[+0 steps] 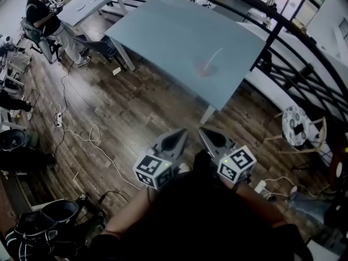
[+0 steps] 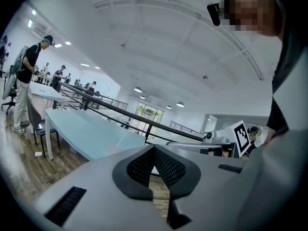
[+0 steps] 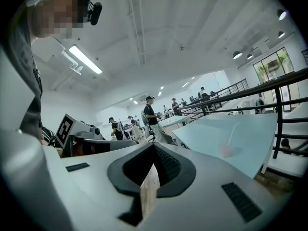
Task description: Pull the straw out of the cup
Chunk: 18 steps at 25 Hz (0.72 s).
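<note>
A pale pink see-through cup (image 1: 205, 69) stands on the light blue table (image 1: 163, 31), with a white straw (image 1: 216, 56) leaning out of it to the upper right. The right gripper view shows the same cup (image 3: 225, 151) and straw (image 3: 233, 133) far off to the right. Both grippers are held low, close to the person's body and well short of the table. My left gripper (image 1: 178, 136) and right gripper (image 1: 205, 134) point toward the table side by side. Each has its jaws shut with nothing between them, as seen at the left gripper (image 2: 154, 148) and right gripper (image 3: 154, 147).
Wooden floor (image 1: 130, 113) lies between me and the table, with white cables (image 1: 92, 140) trailing across it. A black railing (image 1: 304, 48) runs behind the table at the right. A person (image 1: 43, 15) stands by a white table at the far left. A round stool (image 1: 296, 125) sits at the right.
</note>
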Tool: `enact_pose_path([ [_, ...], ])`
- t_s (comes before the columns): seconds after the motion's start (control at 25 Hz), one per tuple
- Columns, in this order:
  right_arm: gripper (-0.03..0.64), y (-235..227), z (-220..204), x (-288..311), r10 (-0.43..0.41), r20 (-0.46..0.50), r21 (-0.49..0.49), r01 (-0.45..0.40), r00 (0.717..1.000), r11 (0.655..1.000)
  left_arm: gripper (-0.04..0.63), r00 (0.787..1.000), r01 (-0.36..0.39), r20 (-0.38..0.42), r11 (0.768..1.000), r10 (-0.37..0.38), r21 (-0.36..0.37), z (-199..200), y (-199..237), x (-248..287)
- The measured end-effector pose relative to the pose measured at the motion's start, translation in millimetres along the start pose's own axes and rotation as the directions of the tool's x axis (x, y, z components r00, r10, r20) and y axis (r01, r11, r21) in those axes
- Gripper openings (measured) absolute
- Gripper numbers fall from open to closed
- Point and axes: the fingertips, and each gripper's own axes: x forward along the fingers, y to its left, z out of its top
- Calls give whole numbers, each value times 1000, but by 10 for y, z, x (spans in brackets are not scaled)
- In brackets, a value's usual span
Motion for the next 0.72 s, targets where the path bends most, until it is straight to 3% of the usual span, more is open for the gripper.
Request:
enact_pose_path([
  [0.28, 11, -362, 162, 339, 53, -26, -7, -53, 998, 999, 12, 999, -38, 1, 999, 38, -27, 149, 297, 362],
  [0.72, 11, -1528, 708, 412, 61, 1, 2, -61, 998, 998, 11, 999, -40, 11, 999, 40, -17, 555, 367, 1533],
])
